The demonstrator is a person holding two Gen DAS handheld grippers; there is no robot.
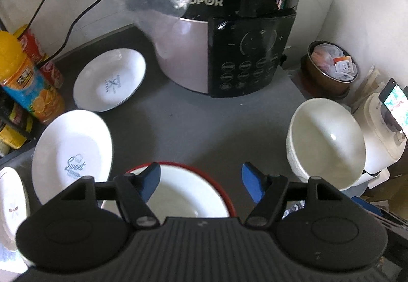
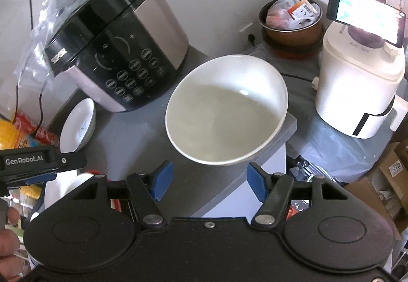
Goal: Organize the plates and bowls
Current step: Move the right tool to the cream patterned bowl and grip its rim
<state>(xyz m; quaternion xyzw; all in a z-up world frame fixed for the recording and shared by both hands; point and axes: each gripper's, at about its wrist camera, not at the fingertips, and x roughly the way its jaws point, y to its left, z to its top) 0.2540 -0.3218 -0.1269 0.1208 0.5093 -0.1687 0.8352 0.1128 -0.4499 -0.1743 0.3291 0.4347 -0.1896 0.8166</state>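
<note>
Left tongs (image 1: 200, 181): apart, empty | right tongs (image 2: 209, 181): apart, empty

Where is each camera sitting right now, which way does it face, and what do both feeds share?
Left wrist: on the left gripper, angled down at the counter; jaws open over a red-rimmed bowl, plates to the left.
Right wrist: on the right gripper, angled down; jaws open, empty, just short of the big white bowl; fingers at left edge.
Shared: the big white bowl, the cooker and the brown pot.
</note>
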